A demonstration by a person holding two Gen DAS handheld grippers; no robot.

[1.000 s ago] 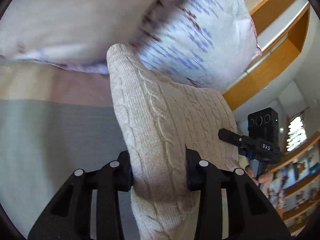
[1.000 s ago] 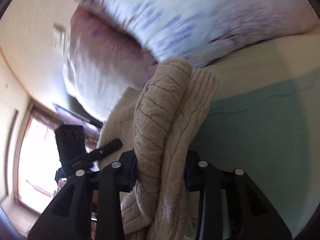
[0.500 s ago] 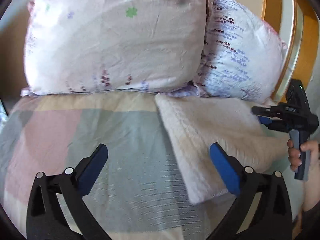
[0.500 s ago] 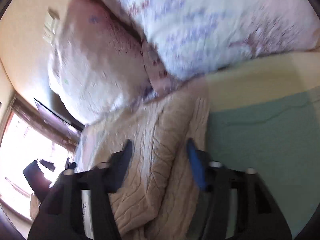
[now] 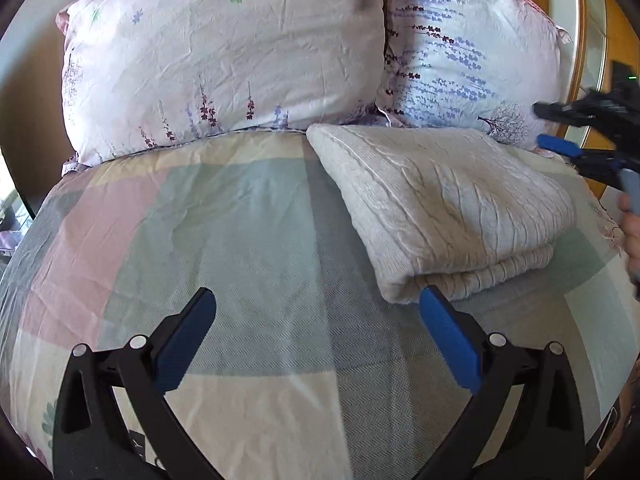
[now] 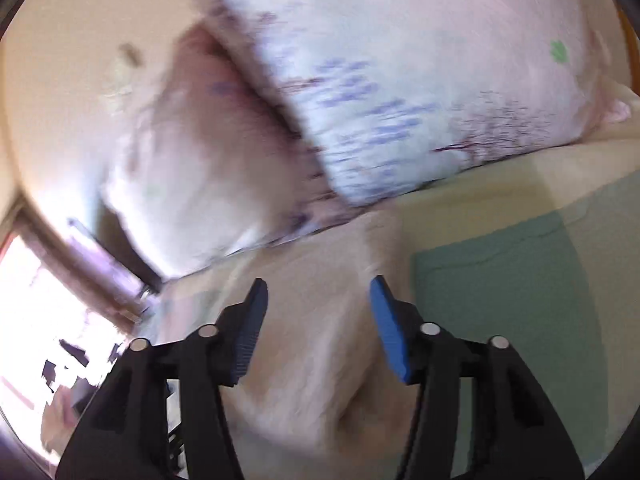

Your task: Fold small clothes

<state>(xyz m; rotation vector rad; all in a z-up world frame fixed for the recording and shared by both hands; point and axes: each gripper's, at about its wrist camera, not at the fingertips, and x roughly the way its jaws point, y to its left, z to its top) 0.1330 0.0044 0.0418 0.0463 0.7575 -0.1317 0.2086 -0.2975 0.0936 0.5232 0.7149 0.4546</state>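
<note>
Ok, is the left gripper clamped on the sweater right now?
No: the left gripper has its jaws wide open over the bedspread, and the folded cable-knit sweater lies free beside it.

Both wrist views low over the bed (image 5: 240, 240), facing shared pillows (image 5: 224, 56).

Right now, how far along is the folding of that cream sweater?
Done: the cream cable-knit sweater lies folded in layers on the pastel checked bedspread, against the floral pillows. In hand: nothing; the left hand-held gripper and right hand-held gripper are both open. Left: no other unfolded clothes are visible.
</note>
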